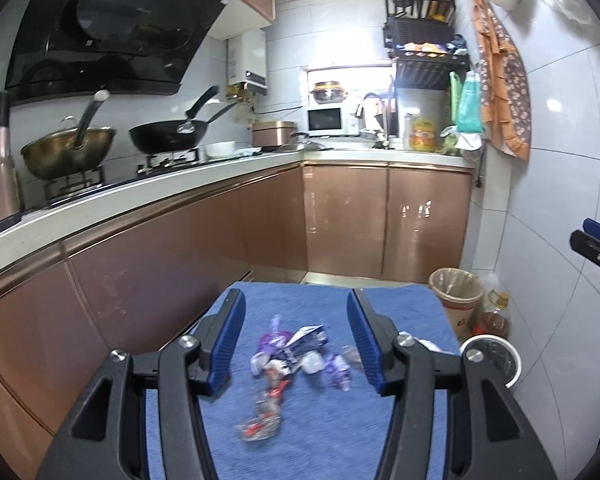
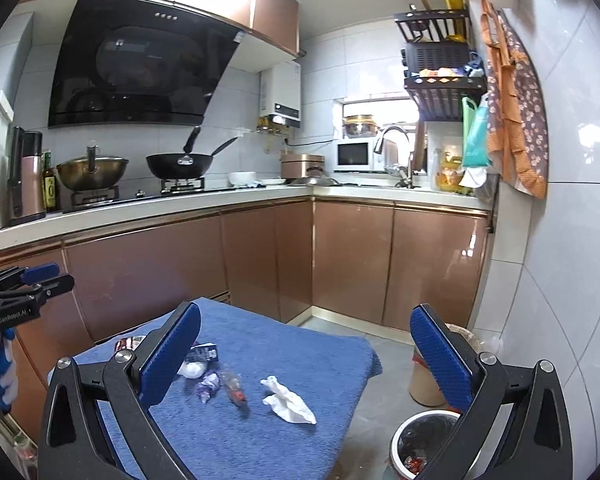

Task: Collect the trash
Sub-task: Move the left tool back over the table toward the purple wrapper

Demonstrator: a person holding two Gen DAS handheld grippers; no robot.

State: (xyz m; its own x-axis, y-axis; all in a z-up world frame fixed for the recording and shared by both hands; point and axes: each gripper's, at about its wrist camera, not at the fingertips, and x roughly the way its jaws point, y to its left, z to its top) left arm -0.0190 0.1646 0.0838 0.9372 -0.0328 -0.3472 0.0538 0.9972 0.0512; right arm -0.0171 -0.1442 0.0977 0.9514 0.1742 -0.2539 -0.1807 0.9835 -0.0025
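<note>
Several pieces of trash lie on a small table covered by a blue towel: purple and clear wrappers, a red-and-clear wrapper, and a crumpled white tissue. My left gripper is open and empty above the wrapper pile. My right gripper is open and empty above the towel, with the tissue between its fingers in view. A white bin with a black liner stands on the floor right of the table and holds some wrappers; it also shows in the left wrist view.
A second bin with a clear liner and oil bottles stand by the tiled right wall. Copper cabinets and a countertop with woks, a microwave and a sink run behind the table.
</note>
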